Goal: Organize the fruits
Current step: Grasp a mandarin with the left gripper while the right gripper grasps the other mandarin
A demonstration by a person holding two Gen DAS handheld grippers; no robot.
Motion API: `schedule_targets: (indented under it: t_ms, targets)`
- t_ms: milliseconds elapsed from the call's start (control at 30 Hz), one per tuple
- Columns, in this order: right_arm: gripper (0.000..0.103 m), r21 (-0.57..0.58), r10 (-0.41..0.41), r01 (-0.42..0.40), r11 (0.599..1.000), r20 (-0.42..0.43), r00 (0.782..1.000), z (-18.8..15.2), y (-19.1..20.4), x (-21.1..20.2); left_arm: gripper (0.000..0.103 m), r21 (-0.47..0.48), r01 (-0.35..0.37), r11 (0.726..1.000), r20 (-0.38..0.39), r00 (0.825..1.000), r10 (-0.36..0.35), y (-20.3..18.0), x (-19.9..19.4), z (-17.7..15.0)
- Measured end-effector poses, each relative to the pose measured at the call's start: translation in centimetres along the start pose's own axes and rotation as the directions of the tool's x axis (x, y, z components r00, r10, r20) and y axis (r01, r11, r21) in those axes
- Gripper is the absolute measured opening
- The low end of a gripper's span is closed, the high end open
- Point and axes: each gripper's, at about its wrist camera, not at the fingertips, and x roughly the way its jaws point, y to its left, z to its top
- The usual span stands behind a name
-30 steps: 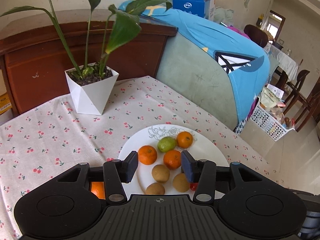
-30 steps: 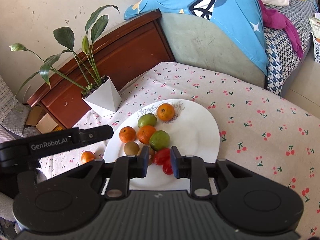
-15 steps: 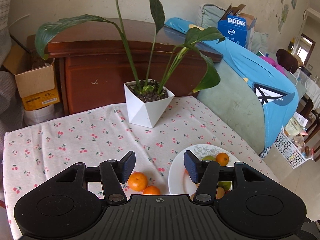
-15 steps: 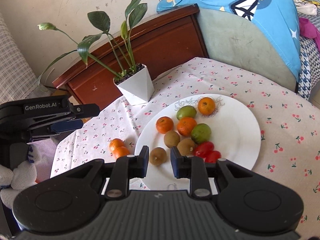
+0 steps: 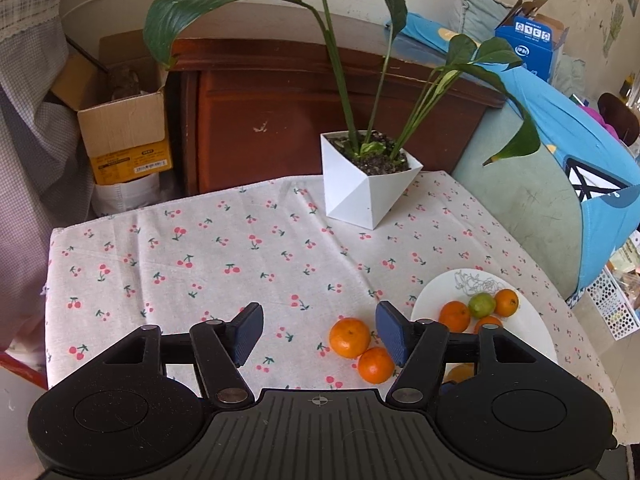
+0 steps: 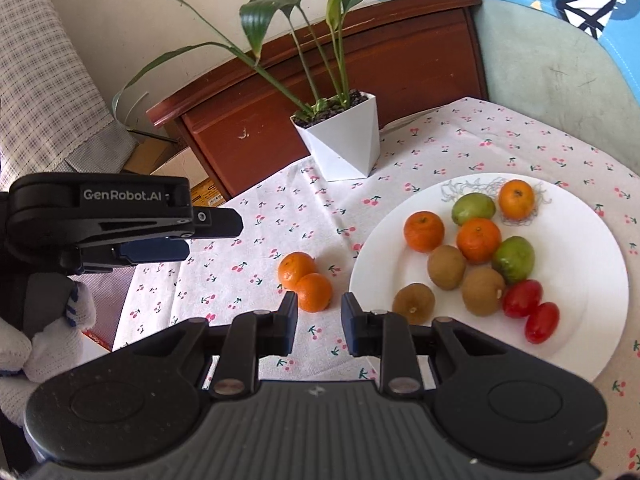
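Observation:
Two oranges (image 5: 349, 337) (image 6: 306, 280) lie side by side on the cherry-print cloth, just left of the white plate (image 6: 580, 240) (image 5: 440, 292). On the plate are three more oranges (image 6: 424, 230), two green fruits (image 6: 473, 207), three kiwis (image 6: 446, 266) and two red tomatoes (image 6: 522, 298). My left gripper (image 5: 319, 334) hangs over the cloth with its jaws opening and nothing pressed between them; the loose oranges sit by its right finger. It also shows at the left of the right wrist view as the left gripper (image 6: 208, 236). My right gripper (image 6: 319, 324) is shut and empty, just short of the two loose oranges.
A white angular pot with a tall leafy plant (image 5: 368, 184) (image 6: 344, 144) stands at the back of the table. Behind it is a brown wooden cabinet (image 5: 280, 120). A cardboard box (image 5: 120, 132) sits off the table's left edge. A white-gloved hand (image 6: 40, 340) holds the left gripper.
The left wrist view has swung left from the plate to the cloth, and its jaws have spread wider. The right wrist view has also shifted left, so the two loose oranges now lie just ahead.

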Motion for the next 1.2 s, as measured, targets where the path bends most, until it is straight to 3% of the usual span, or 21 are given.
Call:
schedule_targets:
  t_ms: [167,367,867,1200]
  targets:
    - [0.026,-0.058,-0.009,0.008,0.998,-0.016,1.000,-0.2,1.3,2.0,0.064,-0.027,-0.022,0.999,-0.025,0.999,0.021,1.2,0.2,-0.1]
    - [0.026,-0.148,-0.072,0.072,0.986,0.001,0.997,-0.4,2.3,3.4,0.064,-0.078,-0.017,0.997,-0.040,0.999,0.014,2.4,0.1,0.2]
    - [0.026,-0.120,-0.064,0.063,0.991,-0.004,0.998,-0.2,1.6,4.9,0.064,-0.056,-0.013,0.998,-0.055,0.998,0.010,2.0,1.2,-0.3]
    - [0.026,-0.095,-0.029,0.024,0.995,-0.053,0.998,-1.2,1.0,2.5,0.061,-0.014,0.009,1.000,-0.067,0.998,-0.010,0.6,3.2,-1.3]
